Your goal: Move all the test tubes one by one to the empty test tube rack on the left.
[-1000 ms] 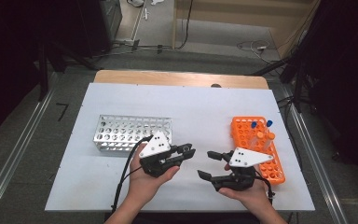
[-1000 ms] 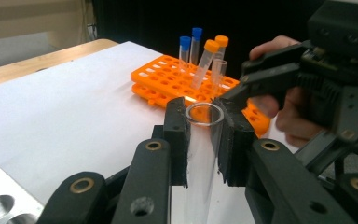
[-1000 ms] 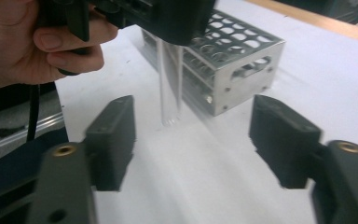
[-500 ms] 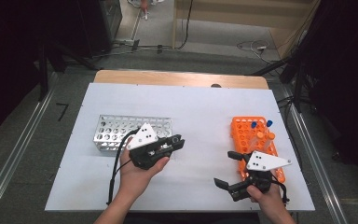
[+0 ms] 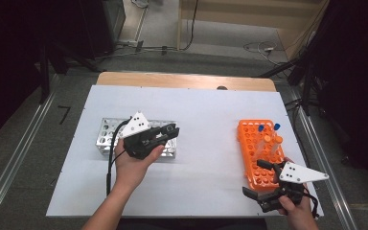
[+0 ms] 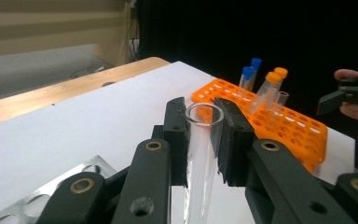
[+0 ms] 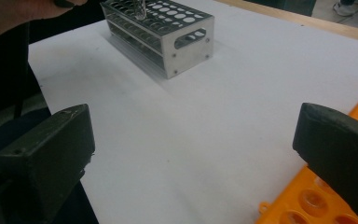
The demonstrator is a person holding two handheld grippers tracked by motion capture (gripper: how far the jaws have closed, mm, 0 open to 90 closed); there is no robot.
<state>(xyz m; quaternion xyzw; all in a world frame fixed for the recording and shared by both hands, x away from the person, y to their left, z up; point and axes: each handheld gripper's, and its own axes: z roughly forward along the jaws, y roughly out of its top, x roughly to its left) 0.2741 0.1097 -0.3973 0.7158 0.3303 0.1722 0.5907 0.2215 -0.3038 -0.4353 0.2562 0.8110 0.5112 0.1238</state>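
Observation:
My left gripper [image 5: 170, 130] is shut on a clear, uncapped test tube [image 6: 200, 154], gripped just below its rim. It hovers over the right end of the metal tube rack [image 5: 106, 135]; in the right gripper view the tube's lower end [image 7: 140, 8] hangs just above the rack's holes [image 7: 168, 28]. My right gripper [image 5: 255, 178] is open and holds nothing. It sits by the near end of the orange rack [image 5: 254, 153], close to the table's front edge. That rack holds blue-capped [image 6: 251, 71] and orange-capped tubes [image 6: 278, 74].
The white table top [image 5: 206, 120] lies open between the two racks. A wooden strip [image 5: 182, 80] runs along the far edge. Metal rails and dark floor flank the table. The left gripper's cable [image 5: 110, 158] trails along the forearm.
The left gripper moved left and away from me with the tube, to above the metal rack. The right gripper drew back to the front right, beside the orange rack's near end.

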